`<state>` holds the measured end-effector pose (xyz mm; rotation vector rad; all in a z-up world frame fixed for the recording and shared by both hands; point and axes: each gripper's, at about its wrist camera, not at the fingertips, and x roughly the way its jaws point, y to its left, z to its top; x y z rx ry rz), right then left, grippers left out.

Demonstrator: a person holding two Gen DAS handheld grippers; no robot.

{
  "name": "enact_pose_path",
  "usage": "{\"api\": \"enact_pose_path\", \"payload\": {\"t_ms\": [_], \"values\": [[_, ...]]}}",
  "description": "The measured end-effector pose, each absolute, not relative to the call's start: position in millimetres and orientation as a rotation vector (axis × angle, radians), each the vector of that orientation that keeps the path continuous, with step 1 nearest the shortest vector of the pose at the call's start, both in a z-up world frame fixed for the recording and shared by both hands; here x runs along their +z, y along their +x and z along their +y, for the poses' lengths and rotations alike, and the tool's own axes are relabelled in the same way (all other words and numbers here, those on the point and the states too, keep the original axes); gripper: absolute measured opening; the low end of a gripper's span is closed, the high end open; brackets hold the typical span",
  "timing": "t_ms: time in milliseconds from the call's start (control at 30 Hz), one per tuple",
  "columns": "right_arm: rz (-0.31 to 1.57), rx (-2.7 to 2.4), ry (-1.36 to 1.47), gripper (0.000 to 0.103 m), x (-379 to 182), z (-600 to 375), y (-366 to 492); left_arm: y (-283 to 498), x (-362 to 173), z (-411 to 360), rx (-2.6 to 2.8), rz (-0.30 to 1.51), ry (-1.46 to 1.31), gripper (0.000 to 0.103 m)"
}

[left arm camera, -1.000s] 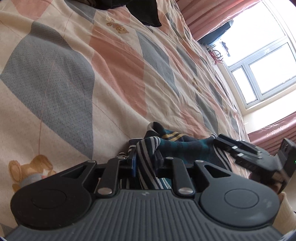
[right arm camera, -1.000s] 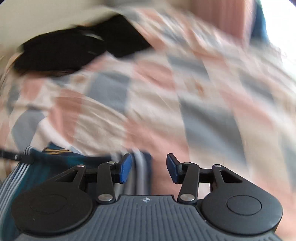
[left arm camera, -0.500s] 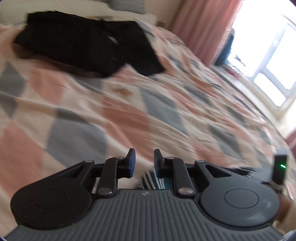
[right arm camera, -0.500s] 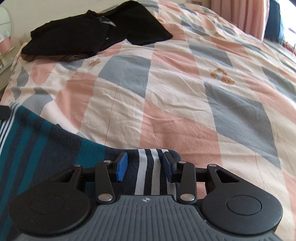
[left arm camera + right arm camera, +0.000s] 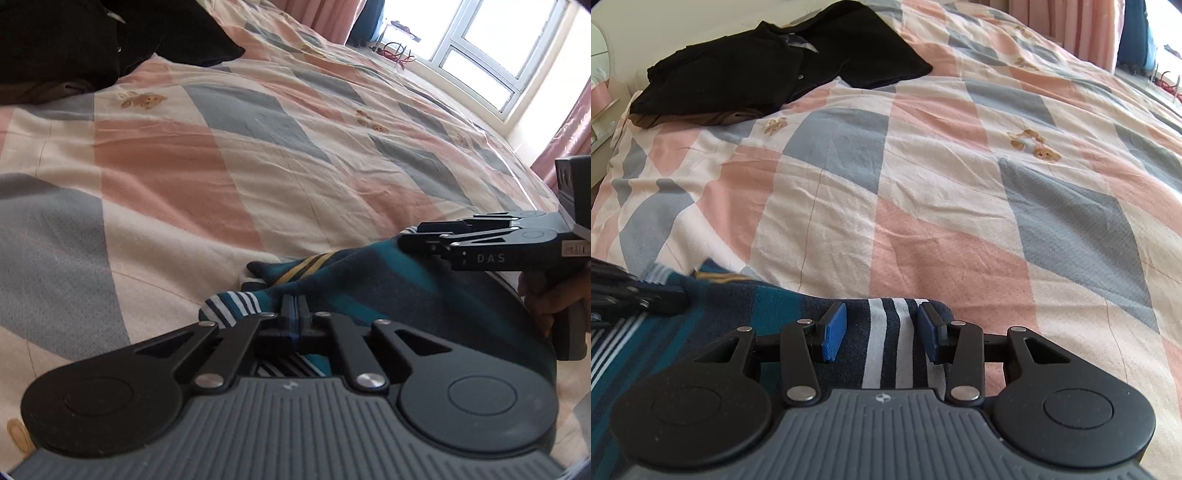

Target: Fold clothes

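Note:
A striped garment (image 5: 373, 280) in teal, navy and white lies on the bed at the near edge. My left gripper (image 5: 294, 314) is shut on a fold of it near its white-striped end. My right gripper (image 5: 881, 328) is open, its blue pads on either side of the garment's white-striped edge (image 5: 886, 343), resting over the cloth. The right gripper also shows in the left wrist view (image 5: 424, 240) above the garment, held by a hand. The left gripper's fingertips (image 5: 665, 295) show at the left of the right wrist view, on the cloth.
The bed is covered by a quilt (image 5: 942, 192) of pink, grey and cream diamonds with bear prints. A pile of black clothes (image 5: 768, 66) lies at the far end, also in the left wrist view (image 5: 92, 40). A window (image 5: 491, 48) and pink curtains stand beyond the bed.
My left gripper has shut on the garment's fold after being open half a second ago. My right gripper stays open over the striped edge.

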<state>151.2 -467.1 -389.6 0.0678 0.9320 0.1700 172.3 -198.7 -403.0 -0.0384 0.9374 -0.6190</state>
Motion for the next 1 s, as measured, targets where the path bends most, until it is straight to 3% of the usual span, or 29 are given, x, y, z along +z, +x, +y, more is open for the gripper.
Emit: {"api": "enact_pose_path", "payload": {"t_ms": [167,200,233,267,333,567,633,733,867,1000], "values": [[0.937,0.162,0.201,0.042,-396.5,-486.4,160.4,188.1,-403.3,-176.3,-0.628,0.995,-0.224,0.003],[0.942,0.157,0.27,0.034,-395.4,-496.2,162.3,188.5,-401.5,-175.4,-0.635,0.996,-0.219,0.003],[0.942,0.12,0.341,0.02,-392.3,-507.2,160.0,188.8,-399.6,-174.5,-0.641,0.997,-0.213,0.003],[0.922,0.061,0.392,0.017,-385.0,-516.1,152.7,188.8,-397.7,-175.1,-0.652,0.993,-0.194,0.003],[0.869,-0.046,0.435,0.029,-366.3,-528.7,131.8,192.1,-397.0,-175.5,-0.67,1.004,-0.191,0.003],[0.734,0.031,0.318,0.033,-324.0,-500.9,19.5,195.9,-396.5,-187.9,-0.688,0.998,-0.109,0.003],[0.845,0.006,0.194,0.046,-344.8,-480.7,9.1,196.2,-390.2,-192.5,-0.678,0.997,-0.072,0.003],[0.865,-0.049,0.268,0.048,-368.0,-483.3,5.5,183.4,-355.6,-179.2,-0.605,0.941,-0.065,0.004],[0.858,-0.054,0.232,0.05,-359.7,-475.7,11.7,128.0,-306.5,-158.7,-0.615,0.913,-0.104,0.008],[0.802,-0.081,0.153,0.048,-342.0,-458.5,-1.6,57.3,-292.2,-170.8,-0.673,0.894,-0.014,0.008]]}}
